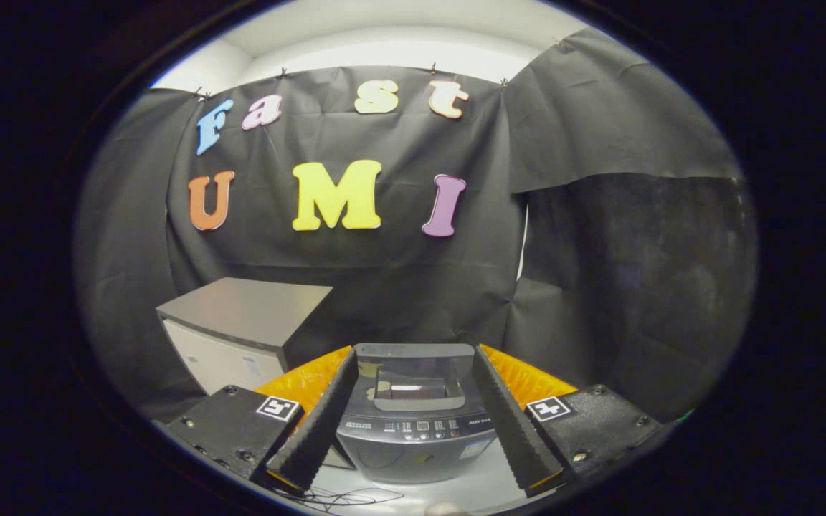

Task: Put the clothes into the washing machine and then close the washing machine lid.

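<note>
A small dark grey top-loading washing machine [413,444] stands on a white surface, just ahead of my gripper [414,352] and framed between its two fingers. The lid [416,383] lies flat on the machine's top, and a see-through window sits in its middle. A strip of buttons [420,426] runs along the machine's front edge. The gripper is open wide, its fingers [323,416] spread to either side of the machine with nothing held between them. The fingers are not touching the machine.
A grey-topped box-shaped cabinet [241,322] with a white front stands left of the machine, against the black cloth wall. Thin dark cables [341,496] lie loose on the white surface [470,487] in front of the machine.
</note>
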`<action>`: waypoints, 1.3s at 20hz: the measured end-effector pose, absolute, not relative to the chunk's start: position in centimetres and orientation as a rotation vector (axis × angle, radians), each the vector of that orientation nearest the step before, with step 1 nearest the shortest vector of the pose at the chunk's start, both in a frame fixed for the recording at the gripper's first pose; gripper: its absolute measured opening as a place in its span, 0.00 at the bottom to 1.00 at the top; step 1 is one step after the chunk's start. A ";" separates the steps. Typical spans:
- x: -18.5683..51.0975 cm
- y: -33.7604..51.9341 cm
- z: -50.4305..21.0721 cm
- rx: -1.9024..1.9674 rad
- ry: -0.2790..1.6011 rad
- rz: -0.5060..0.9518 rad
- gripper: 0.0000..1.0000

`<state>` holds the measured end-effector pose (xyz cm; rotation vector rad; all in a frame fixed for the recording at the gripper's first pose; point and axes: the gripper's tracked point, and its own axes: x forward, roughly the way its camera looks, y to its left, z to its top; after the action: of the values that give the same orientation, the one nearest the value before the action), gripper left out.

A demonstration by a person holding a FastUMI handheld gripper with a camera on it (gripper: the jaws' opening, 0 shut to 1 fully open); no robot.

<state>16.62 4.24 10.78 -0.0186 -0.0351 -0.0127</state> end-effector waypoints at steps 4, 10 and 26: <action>13.5 3.3 9.3 -0.011 -0.050 -0.005 1.00; 10.1 2.6 5.2 -0.003 -0.014 0.015 1.00; 6.1 3.7 4.2 -0.012 0.018 0.037 1.00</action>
<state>6.08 3.67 4.16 -0.0115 0.0180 0.0372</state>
